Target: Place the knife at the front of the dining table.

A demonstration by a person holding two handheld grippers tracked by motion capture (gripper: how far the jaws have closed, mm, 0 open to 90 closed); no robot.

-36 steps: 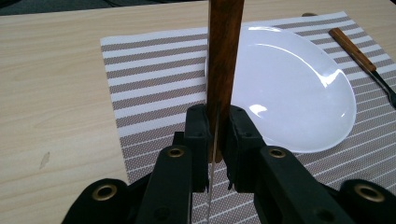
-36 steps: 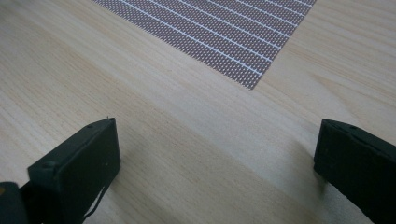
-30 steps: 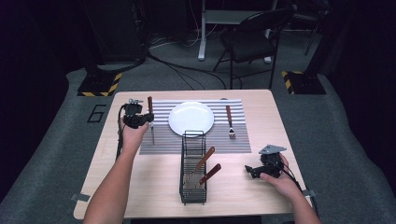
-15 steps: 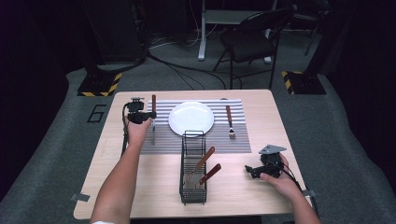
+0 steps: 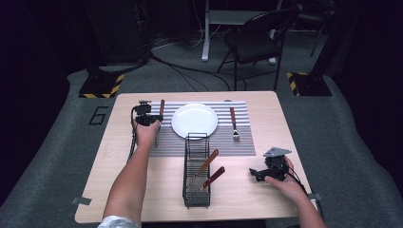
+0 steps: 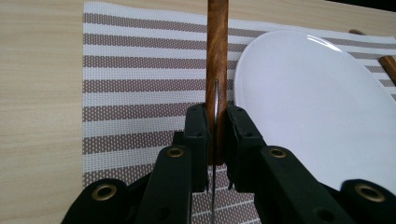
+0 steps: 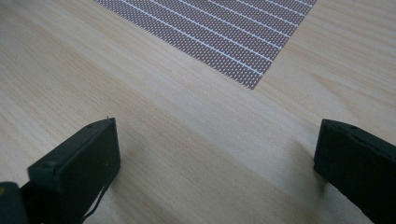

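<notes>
1. Wood-handled knife [image 6: 216,51]: the left tool [image 6: 216,140] has its jaws drawn in tight on it, near where the brown handle meets the thin steel blade, which shows edge-on between the jaws. In the high view this knife [image 5: 161,107] lies along the left side of the striped placemat [image 5: 166,137], just beside the white plate [image 5: 194,120], with the left tool [image 5: 144,117] at its near end.

2. Handling, as a judgement: the knife looks light and stiff. The polished handle may be somewhat slick and the blade is narrow, so the safer hold is on the handle, not on the steel. Gripped this close to the blade, it could pivot if lifted fast.

3. The plate looks like glazed ceramic, hard and breakable; the knife sits close enough that a sideways swing could knock its rim.

4. The right tool [image 5: 260,174] rests on the near right part of the tabletop [image 5: 266,104], well apart from the placemat. Its own view shows the jaws spread wide with only bare wood between them, holding nothing.

5. A fork [image 5: 233,124] with a matching wooden handle lies on the right side of the placemat, tines toward the near edge.

6. A black wire cutlery basket [image 5: 196,171] stands near the centre front, holding two more wood-handled utensils [image 5: 209,169] leaning to the right; what kind they are I cannot tell, since their working ends are lost behind the wire.
</notes>
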